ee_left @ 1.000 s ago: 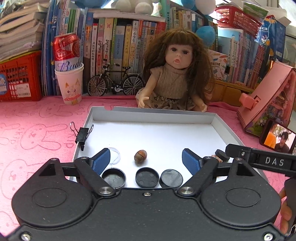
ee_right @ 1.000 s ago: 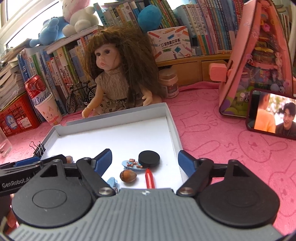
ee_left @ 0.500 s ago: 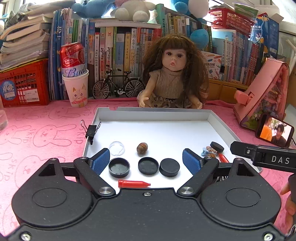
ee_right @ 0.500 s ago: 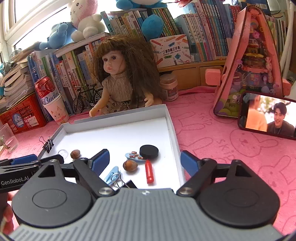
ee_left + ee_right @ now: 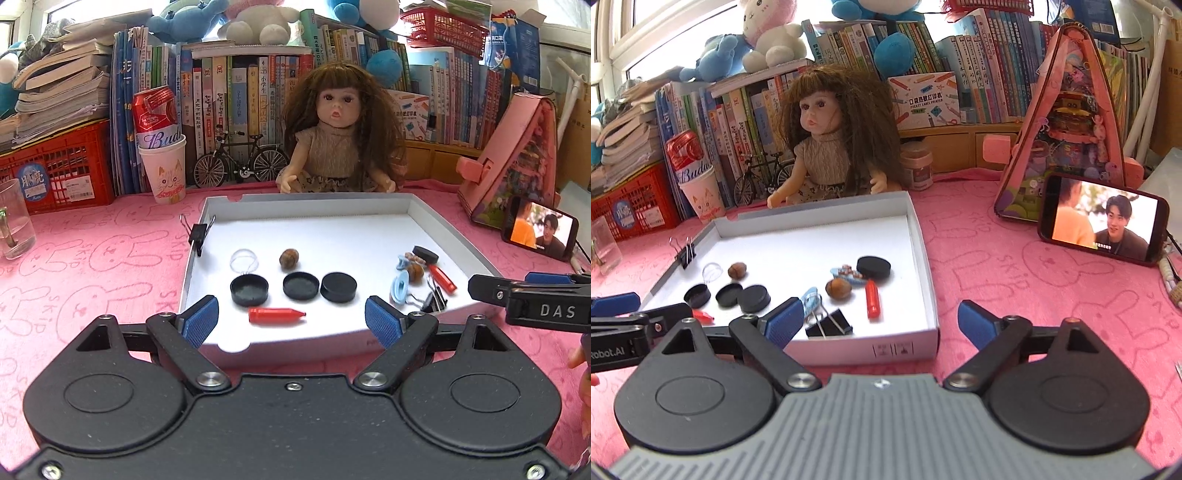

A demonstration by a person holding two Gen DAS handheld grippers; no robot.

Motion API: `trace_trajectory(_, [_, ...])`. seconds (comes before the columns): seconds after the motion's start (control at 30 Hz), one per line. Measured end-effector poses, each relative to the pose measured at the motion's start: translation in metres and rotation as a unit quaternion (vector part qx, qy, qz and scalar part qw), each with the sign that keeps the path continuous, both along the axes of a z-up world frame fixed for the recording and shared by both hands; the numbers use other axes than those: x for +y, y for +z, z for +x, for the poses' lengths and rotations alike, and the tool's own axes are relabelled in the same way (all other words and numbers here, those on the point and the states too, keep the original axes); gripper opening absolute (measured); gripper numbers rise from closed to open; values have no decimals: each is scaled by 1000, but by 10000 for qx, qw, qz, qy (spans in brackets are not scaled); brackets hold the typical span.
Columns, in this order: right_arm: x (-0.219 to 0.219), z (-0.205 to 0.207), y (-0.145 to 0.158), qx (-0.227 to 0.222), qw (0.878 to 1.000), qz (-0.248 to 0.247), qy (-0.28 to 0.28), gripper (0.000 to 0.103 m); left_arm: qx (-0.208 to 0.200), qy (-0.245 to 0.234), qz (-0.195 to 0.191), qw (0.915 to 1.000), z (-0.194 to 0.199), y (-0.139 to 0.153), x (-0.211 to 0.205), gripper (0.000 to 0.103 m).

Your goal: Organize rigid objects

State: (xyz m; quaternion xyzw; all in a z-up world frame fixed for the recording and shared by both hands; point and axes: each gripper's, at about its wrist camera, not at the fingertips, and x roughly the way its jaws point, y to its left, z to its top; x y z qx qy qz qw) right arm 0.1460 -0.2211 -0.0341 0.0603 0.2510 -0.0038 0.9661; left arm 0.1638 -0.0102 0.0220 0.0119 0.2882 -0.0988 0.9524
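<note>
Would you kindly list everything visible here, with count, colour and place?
tray: one, white, on the pink cloth
caps: four, black; three in a row left, one right
nuts: two, brown, in tray
red pieces: two, in tray
clear ring: one, in tray
binder clips: two, black; one on left wall, one at the front
blue clips: two, in tray
doll: one, behind tray
phone: one, right
left gripper: open, empty
right gripper: jaws just opening, empty
</note>
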Motion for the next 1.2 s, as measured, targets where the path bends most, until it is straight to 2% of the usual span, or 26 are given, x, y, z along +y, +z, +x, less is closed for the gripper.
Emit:
trace_trajectory(0.23, [8, -13, -10, 107, 9995, -295, 22, 98, 137, 36, 21, 9999, -16, -9, 2, 86])
trace_trajectory(0.57, [11, -16, -25, 310, 9985, -444, -36, 101, 364, 276, 301, 9985, -25, -29, 3, 86])
trace_trajectory(0.7, [14, -11, -31, 401, 9970, -660, -60, 103, 475, 439, 399, 9971, -21, -35, 2, 86])
trace_trajectory(0.8, [15, -8, -36, 559, 9965, -615, -17, 103, 467, 503, 315, 9971, -21, -38, 5, 88])
trace_trajectory(1.2, [14, -7, -37, 600, 9964, -592, -17, 103, 481, 585, 263, 9968, -17, -42, 7, 99])
